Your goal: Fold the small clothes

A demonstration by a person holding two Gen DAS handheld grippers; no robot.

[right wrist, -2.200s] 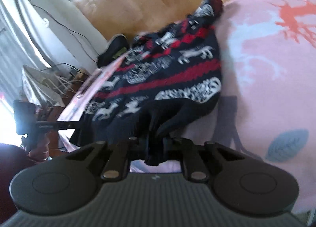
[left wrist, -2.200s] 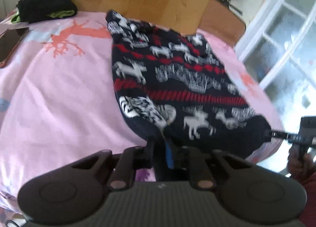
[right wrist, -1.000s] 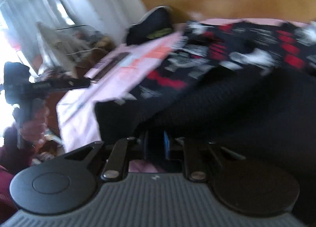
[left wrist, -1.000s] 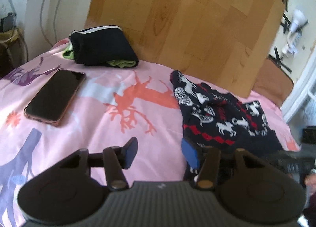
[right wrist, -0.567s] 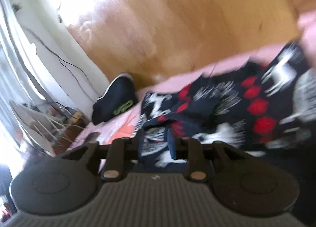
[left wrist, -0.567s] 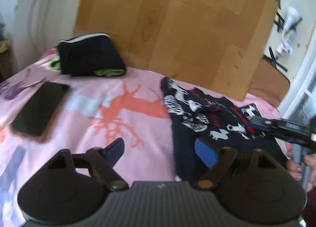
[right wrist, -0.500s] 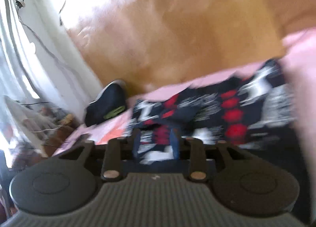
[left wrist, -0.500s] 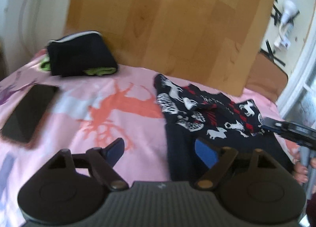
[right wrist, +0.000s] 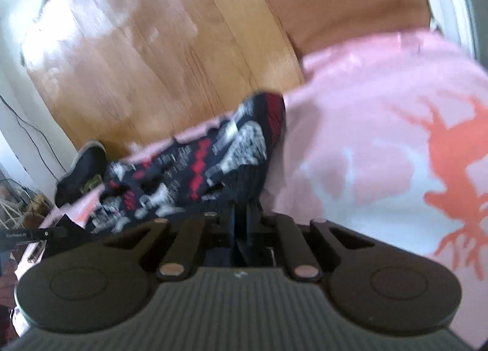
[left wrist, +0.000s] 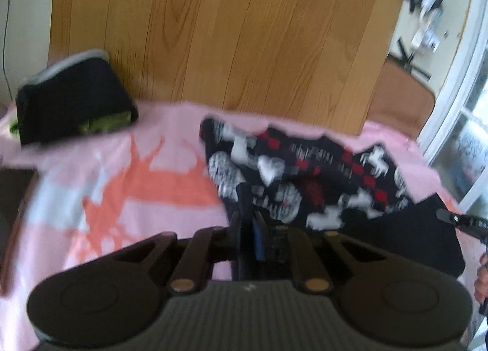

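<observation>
A dark navy knitted garment (left wrist: 305,180) with white reindeer and red bands lies bunched and partly folded on the pink sheet (left wrist: 137,174). My left gripper (left wrist: 248,229) is shut on the garment's near left edge. The garment also shows in the right wrist view (right wrist: 198,177), where my right gripper (right wrist: 242,213) is shut on its near dark edge. The right gripper's tip (left wrist: 457,219) shows at the right edge of the left wrist view. Both views are blurred.
A folded black garment with green trim (left wrist: 73,97) lies at the back left by the wooden headboard (left wrist: 228,30). A phone (left wrist: 15,198) lies at the left edge. The bed ends near a window frame (left wrist: 457,100) on the right.
My left gripper was open half a second ago and has closed on the garment's near left edge. My right gripper, open half a second ago, has closed on the dark edge.
</observation>
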